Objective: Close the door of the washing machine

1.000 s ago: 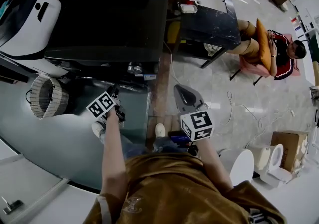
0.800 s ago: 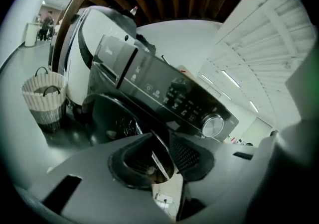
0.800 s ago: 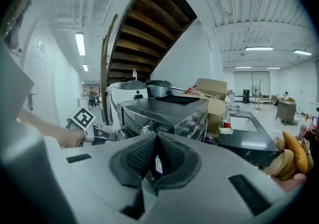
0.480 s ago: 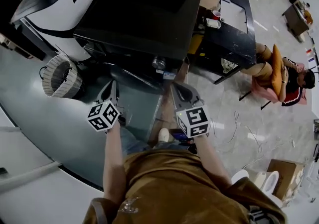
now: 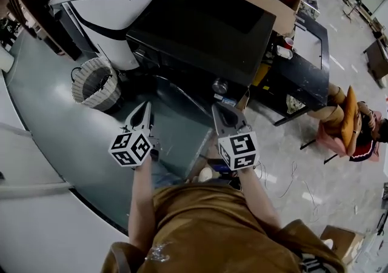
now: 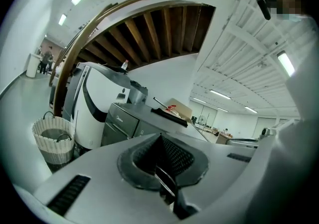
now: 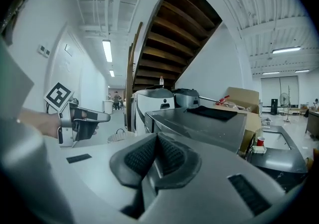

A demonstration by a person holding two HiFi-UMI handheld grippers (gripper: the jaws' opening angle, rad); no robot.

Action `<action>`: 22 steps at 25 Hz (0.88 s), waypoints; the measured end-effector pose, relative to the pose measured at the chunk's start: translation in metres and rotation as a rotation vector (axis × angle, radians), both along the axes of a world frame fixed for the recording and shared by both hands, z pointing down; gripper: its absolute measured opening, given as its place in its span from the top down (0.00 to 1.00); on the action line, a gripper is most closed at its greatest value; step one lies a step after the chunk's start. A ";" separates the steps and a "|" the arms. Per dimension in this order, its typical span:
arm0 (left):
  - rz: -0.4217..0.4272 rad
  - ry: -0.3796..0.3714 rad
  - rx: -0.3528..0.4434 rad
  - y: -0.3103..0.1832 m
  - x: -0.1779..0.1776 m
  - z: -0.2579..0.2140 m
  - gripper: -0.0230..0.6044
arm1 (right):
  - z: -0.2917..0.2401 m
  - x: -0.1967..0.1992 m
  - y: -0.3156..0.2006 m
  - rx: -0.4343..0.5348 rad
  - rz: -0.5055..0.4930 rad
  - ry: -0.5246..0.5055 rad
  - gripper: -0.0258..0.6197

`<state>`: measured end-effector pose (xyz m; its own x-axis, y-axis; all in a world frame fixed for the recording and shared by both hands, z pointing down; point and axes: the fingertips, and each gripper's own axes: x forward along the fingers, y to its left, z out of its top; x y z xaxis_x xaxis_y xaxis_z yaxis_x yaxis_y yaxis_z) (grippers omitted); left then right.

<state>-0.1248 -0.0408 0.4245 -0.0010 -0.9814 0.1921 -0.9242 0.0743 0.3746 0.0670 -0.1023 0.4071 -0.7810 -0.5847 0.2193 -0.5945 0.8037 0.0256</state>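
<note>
The left gripper [image 5: 145, 108] and right gripper [image 5: 218, 111] are being held pinched together, empty. The washer [image 5: 206, 26] is being faced at twelve o'clock, seemingly nearer the right gripper. Its door is being hidden by shadow.

No word can be read for certain. On the washing machine [image 6: 119, 124], left of centre in the left gripper view, the front panel bears a small pale brand word, too faint to spell out. At the upper left of the head view, the white machine [image 5: 115, 20] shows a black dot-and-bar symbol. The cubes on the left tool [image 5: 145, 105] and the right tool [image 5: 217, 109] carry black-and-white square codes, not letters.
</note>
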 end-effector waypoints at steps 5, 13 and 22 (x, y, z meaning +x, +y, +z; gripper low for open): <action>-0.031 -0.028 -0.009 0.013 -0.011 -0.002 0.92 | 0.000 -0.012 0.005 -0.002 -0.020 0.000 0.94; -0.026 0.010 -0.007 0.015 -0.017 0.004 0.92 | 0.001 -0.016 0.008 0.002 -0.041 -0.009 0.94; -0.025 0.040 0.009 0.013 -0.018 0.004 0.92 | -0.003 -0.018 0.010 0.001 -0.062 -0.036 0.94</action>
<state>-0.1432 -0.0274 0.4282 -0.0175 -0.9829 0.1835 -0.9063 0.0931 0.4123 0.0489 -0.0927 0.4037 -0.8230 -0.5353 0.1901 -0.5443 0.8389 0.0054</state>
